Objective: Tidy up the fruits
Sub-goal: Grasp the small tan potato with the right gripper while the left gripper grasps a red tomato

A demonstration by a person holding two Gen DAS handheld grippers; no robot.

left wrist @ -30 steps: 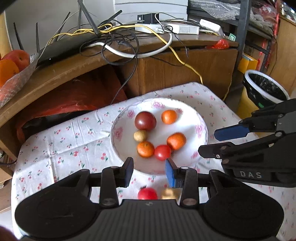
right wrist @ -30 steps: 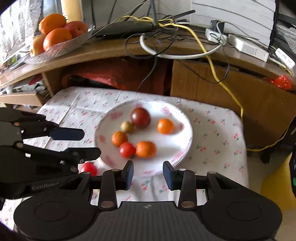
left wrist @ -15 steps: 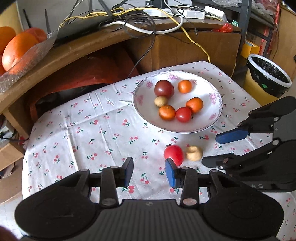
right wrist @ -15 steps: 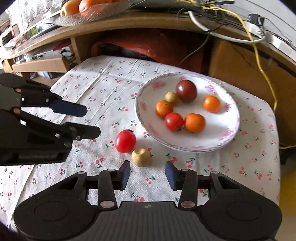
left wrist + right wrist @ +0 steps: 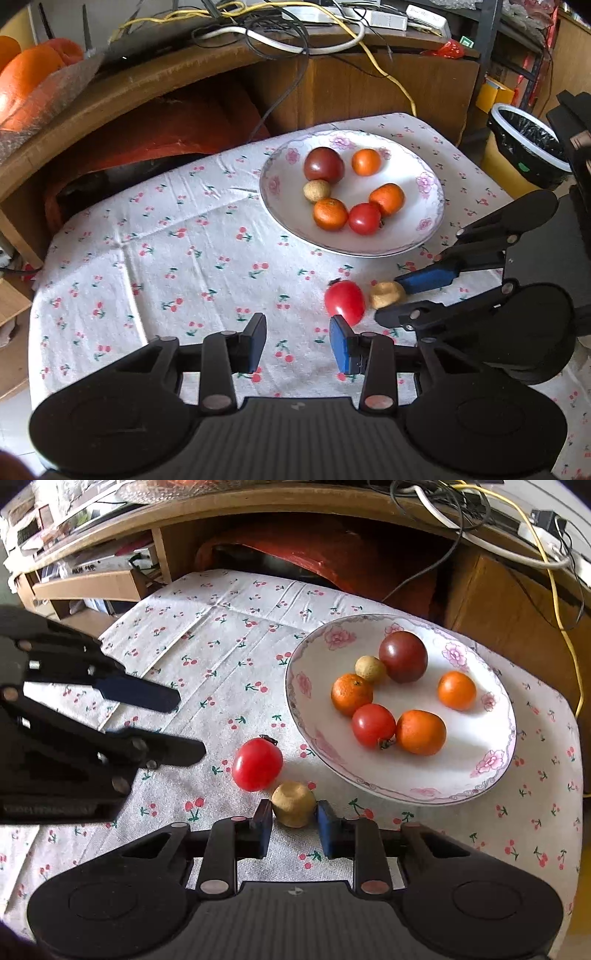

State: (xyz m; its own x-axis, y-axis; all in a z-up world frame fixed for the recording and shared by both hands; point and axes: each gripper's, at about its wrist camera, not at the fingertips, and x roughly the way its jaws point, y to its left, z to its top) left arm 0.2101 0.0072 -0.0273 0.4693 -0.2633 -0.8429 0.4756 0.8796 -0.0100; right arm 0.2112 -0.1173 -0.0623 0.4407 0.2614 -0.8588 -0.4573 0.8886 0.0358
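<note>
On the cherry-print cloth a red tomato [image 5: 345, 302] [image 5: 257, 764] lies beside a small tan fruit [image 5: 386, 294] [image 5: 294, 803], just in front of the flowered white plate [image 5: 424, 236] [image 5: 495, 775]. The plate holds a dark tomato [image 5: 403, 656], a red tomato [image 5: 373, 724], three oranges and another tan fruit. My right gripper [image 5: 294, 827] [image 5: 388, 301] is shut on the loose tan fruit, which rests on the cloth with a pad against each side. My left gripper [image 5: 297, 345] [image 5: 190, 725] hangs open just left of the loose tomato, holding nothing.
A wooden desk [image 5: 184, 74] strewn with cables [image 5: 280, 33] stands behind the table, with a dish of oranges [image 5: 33, 74] at its left end. A black-lined bin [image 5: 524, 147] sits off the table's right edge. Red fabric [image 5: 332, 557] fills the gap under the desk.
Both grippers have drawn back from the plate and come down near the two loose fruits. My right gripper's jaws have narrowed from wide open onto the tan fruit.
</note>
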